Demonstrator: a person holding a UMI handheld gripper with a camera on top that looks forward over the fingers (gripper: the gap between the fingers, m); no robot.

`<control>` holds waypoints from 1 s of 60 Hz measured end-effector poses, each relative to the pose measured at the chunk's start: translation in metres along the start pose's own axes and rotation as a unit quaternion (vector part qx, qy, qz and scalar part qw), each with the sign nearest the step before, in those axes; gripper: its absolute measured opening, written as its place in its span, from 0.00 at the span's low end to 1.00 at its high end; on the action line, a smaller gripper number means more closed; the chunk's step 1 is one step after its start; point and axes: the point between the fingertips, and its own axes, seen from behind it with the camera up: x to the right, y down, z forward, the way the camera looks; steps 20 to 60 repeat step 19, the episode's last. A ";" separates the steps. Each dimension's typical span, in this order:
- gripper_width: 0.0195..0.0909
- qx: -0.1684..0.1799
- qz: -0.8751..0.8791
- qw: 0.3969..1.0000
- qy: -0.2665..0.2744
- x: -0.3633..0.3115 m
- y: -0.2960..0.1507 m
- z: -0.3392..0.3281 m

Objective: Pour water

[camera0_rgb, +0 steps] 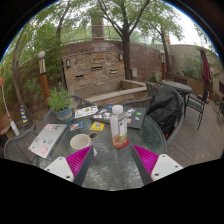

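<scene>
A clear plastic bottle [119, 125] with a white cap and a label stands upright on the round glass table [110, 160], beyond my fingers and a little right of their middle. A small white cup [80, 142] sits just ahead of my left finger. My gripper [112, 161] is open, its magenta pads [76, 160] spread wide with only bare tabletop between them. Nothing is held.
A potted plant [61, 101], papers and small colourful items [90, 115] lie on the far side of the table. A white sheet [46, 140] rests at the left. Dark chairs [165, 108] stand to the right, and a brick fireplace [95, 68] rises behind.
</scene>
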 end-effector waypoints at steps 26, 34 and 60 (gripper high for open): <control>0.91 -0.006 0.014 1.000 0.004 -0.054 -0.008 -0.186; 0.91 -0.006 0.014 1.000 0.004 -0.054 -0.008 -0.186; 0.91 -0.006 0.014 1.000 0.004 -0.054 -0.008 -0.186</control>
